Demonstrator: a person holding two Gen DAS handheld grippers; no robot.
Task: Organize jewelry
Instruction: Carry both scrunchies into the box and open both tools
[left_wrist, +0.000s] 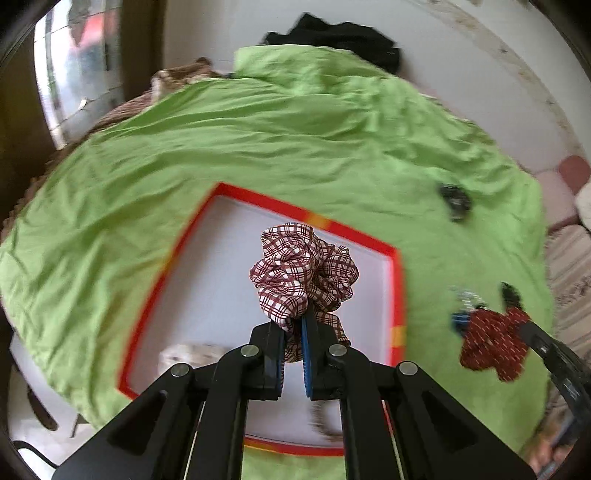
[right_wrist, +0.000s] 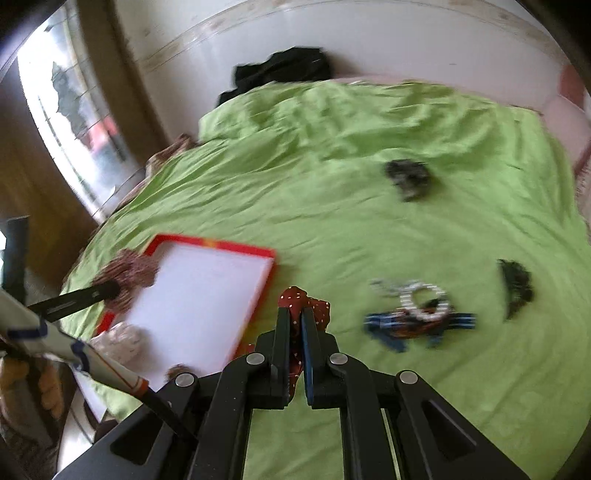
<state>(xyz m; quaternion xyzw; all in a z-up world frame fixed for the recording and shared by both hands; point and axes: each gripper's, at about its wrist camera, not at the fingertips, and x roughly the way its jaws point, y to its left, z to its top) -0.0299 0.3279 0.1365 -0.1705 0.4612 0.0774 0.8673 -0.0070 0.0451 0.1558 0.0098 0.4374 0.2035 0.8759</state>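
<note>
Left claw (left_wrist: 293, 332) is closed on the plaid scrunchie (left_wrist: 303, 273) at frame centre, above the red-rimmed tray (left_wrist: 397, 280). Right claw (right_wrist: 295, 321) pinches the red dotted scrunchie (right_wrist: 308, 308). We judge both soft, light, compressible: grip bunched fabric.

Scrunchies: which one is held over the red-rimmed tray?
The plaid scrunchie in the left tongs, above the tray. The dotted dark-red scrunchie in the right tongs is beside it, over the green sheet.

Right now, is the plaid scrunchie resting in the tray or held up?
Held up: the left gripper pinches the plaid scrunchie over the red-rimmed tray.
</note>
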